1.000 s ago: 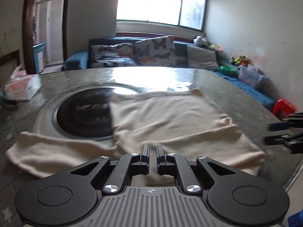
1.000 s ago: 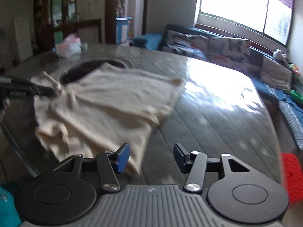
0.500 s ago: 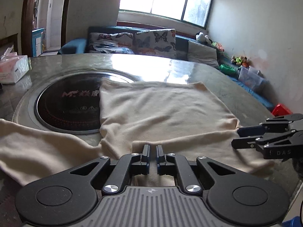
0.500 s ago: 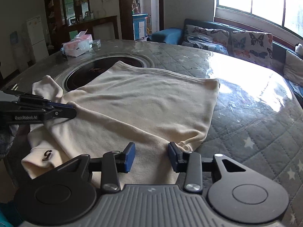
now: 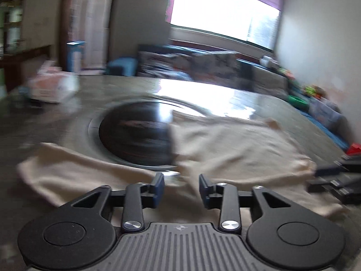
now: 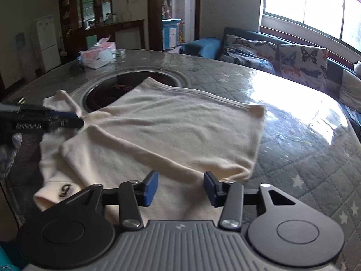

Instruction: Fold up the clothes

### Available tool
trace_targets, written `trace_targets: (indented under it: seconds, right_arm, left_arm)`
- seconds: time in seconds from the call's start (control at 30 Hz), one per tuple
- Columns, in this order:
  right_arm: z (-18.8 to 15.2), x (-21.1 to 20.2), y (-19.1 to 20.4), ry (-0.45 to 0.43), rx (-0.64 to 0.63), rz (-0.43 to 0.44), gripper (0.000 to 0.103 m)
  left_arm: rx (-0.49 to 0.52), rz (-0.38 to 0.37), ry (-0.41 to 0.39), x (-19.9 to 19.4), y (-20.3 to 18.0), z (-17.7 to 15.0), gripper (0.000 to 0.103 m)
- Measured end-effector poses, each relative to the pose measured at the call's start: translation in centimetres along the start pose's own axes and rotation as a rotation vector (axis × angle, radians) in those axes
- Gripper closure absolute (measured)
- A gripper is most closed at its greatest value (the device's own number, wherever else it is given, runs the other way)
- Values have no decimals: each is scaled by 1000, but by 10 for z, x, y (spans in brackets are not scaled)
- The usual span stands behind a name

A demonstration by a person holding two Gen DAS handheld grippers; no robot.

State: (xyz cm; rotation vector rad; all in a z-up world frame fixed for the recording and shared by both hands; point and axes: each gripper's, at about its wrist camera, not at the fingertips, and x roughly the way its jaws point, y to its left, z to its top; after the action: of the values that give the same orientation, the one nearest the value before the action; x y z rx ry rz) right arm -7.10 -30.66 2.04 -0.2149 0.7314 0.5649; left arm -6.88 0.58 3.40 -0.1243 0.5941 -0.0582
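A cream long-sleeved garment [image 6: 169, 131] lies spread on the round table, partly over its black glass centre [image 6: 106, 90]. One sleeve is folded across the near side, and its cuff [image 6: 61, 189] carries a dark logo. My right gripper [image 6: 180, 180] hovers low over the garment's near edge. Its jaws are opening, the blue pads are apart, and the cloth lies beneath them, not pinched. The left wrist view is blurred by motion. My left gripper [image 5: 181, 180] is above the garment [image 5: 237, 149] by the other sleeve [image 5: 79, 171]. Its jaws are also opening, with nothing pressed between them.
A tissue pack [image 6: 97, 55] sits at the table's far left. A sofa with butterfly cushions [image 6: 282, 56] stands behind the table under the window. Each gripper shows in the other's view: the left gripper [image 6: 67, 119] and the right gripper [image 5: 334, 176].
The left jaws went from shut to apart, and that view swung left and blurred. The right gripper came down close to the garment's near edge, and its jaws narrowed, then widened.
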Motion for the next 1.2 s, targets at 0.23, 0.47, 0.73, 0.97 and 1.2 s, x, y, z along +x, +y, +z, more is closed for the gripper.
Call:
trace_targets:
  seconds: [0.23, 0.47, 0.73, 0.97, 1.2]
  right_arm:
    - [1, 4, 21, 8, -37, 44, 56]
    - [5, 0, 29, 2, -52, 52, 56]
    - [5, -3, 35, -3, -55, 42, 56]
    - [4, -11, 32, -30, -39, 31, 56]
    - [0, -21, 23, -64, -5, 11, 56]
  left_arm:
    - [-98, 326, -29, -12, 70, 3, 51]
    - [-263, 487, -3, -5, 137, 7, 59]
    - [-280, 430, -14, 6, 147, 9, 97]
    - [-271, 278, -128, -31, 110, 30, 99]
    - [-189, -43, -237, -70, 27, 64, 99]
